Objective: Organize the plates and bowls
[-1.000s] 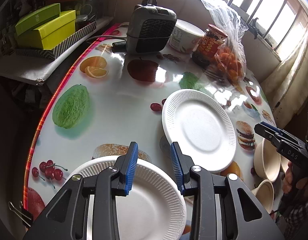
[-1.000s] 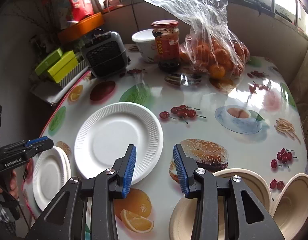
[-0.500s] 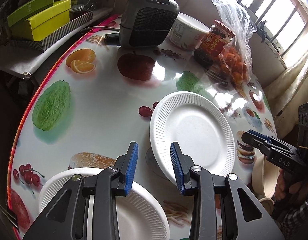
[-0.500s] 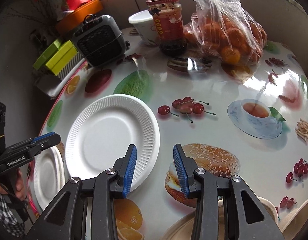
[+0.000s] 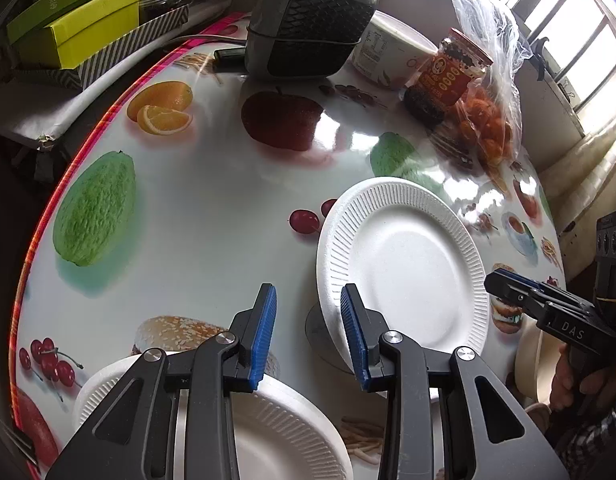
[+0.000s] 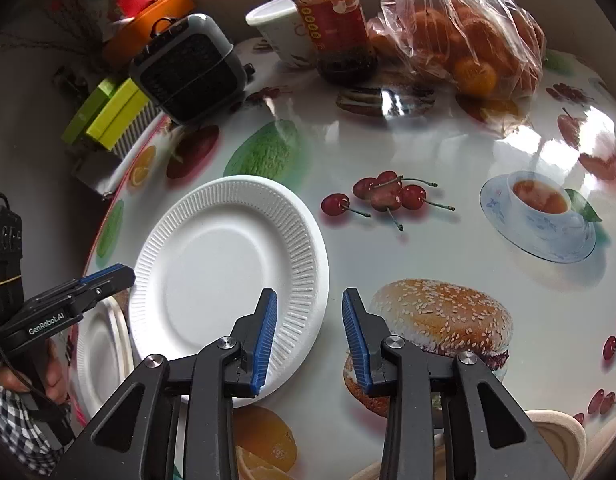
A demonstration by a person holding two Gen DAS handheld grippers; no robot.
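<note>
Right now your left gripper [image 5: 308, 330] hangs over the near-left part of the tabletop [image 5: 195, 208] with its blue pads a narrow gap apart and nothing between them. Its right pad sits just in front of the near-left rim of the large white plate [image 5: 404, 268], so that rim lies beside the tool, not inside it; you cannot tell from either view whether pad and rim touch. A second white plate [image 5: 275, 436] lies below the same gripper at the tabletop's near edge, partly hidden by its arms. Your right gripper [image 6: 308, 332] stands on the other side of the large plate, jaws narrow and just having closed a little further, with nothing clamped: its left pad overlaps the plate's near-right rim, while its right pad is over bare tabletop by the printed hamburger. Cream bowls [image 6: 560, 436] sit at the near-right edge, behind that gripper's right arm. Along the far edge stand a small grey heater [image 5: 312, 20], a white tub [image 5: 388, 56], a jar [image 5: 444, 76] and a bag of oranges [image 6: 464, 36].
</note>
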